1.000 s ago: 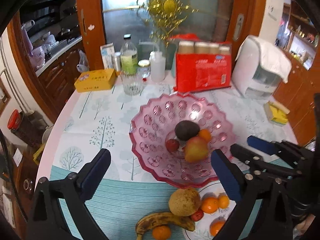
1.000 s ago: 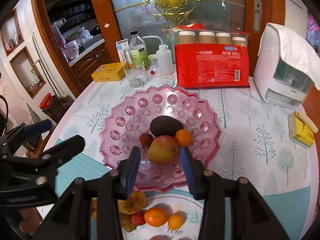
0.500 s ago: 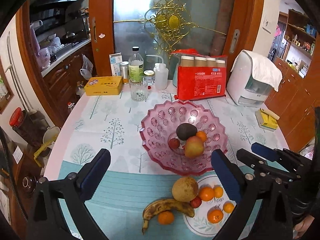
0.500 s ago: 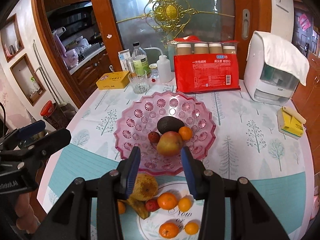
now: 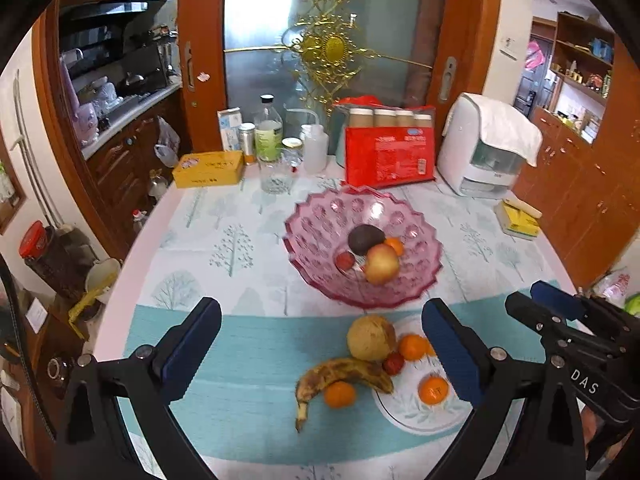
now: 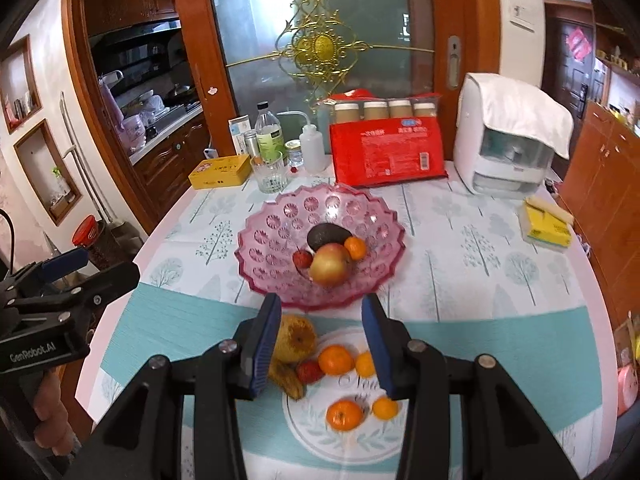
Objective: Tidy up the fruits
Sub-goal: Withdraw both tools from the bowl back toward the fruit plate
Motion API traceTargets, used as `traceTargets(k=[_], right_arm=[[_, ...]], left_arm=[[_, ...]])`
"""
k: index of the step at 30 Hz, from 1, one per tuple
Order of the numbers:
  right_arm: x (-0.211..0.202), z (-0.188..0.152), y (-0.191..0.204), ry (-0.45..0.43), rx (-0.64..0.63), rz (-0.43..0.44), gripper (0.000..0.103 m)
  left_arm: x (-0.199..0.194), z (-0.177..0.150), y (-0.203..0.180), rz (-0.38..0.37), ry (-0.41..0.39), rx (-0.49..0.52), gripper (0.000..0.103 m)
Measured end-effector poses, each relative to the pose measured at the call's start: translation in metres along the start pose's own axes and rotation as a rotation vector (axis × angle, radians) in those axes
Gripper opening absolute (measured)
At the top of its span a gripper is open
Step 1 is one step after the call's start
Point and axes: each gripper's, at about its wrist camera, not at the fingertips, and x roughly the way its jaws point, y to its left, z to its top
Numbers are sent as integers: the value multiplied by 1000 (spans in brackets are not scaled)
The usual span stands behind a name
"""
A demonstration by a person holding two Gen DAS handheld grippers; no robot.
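Note:
A pink glass bowl (image 5: 312, 216) (image 6: 256, 240) stands mid-table and holds an avocado (image 6: 326, 234), an apple (image 6: 330, 266), an orange (image 6: 356, 248) and a small red fruit (image 6: 302, 258). In front of it a white plate (image 6: 320, 432) carries several oranges (image 6: 336, 360). Against the plate's left edge lie a brown round fruit (image 5: 372, 338), a spotted banana (image 5: 340, 376) and a loose orange (image 5: 339, 394). My left gripper (image 5: 322, 332) hangs wide open and empty above the near fruit. My right gripper (image 6: 320, 336) hovers over the plate, jaws apart with nothing between them.
Along the back stand a red pack of paper cups (image 6: 386, 152), a white appliance under a towel (image 6: 508, 148), a glass (image 6: 270, 176), bottles and a yellow tin (image 6: 220, 172). A yellow box (image 6: 546, 226) lies at the right. The round table's edge curves close on the left.
Both grippers have pulled back and up from the bowl, so the plate, banana and brown fruit now show in full. Jaw gaps look unchanged.

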Motion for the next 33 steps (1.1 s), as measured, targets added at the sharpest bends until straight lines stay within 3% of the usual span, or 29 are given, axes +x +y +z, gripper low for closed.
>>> traceTargets(k=[8, 15, 22, 33], right_arm=[[-19, -47, -13, 49, 29, -39, 43], [-11, -65, -36, 90, 12, -24, 43], [16, -64, -68, 148, -63, 52, 43], [90, -97, -102, 284, -211, 189, 43]], left_arm=[[0, -39, -21, -46, 33, 31, 100], [10, -60, -43, -29, 59, 42, 100], [44, -79, -67, -23, 126, -11, 100], [114, -123, -115, -7, 225, -81, 98]])
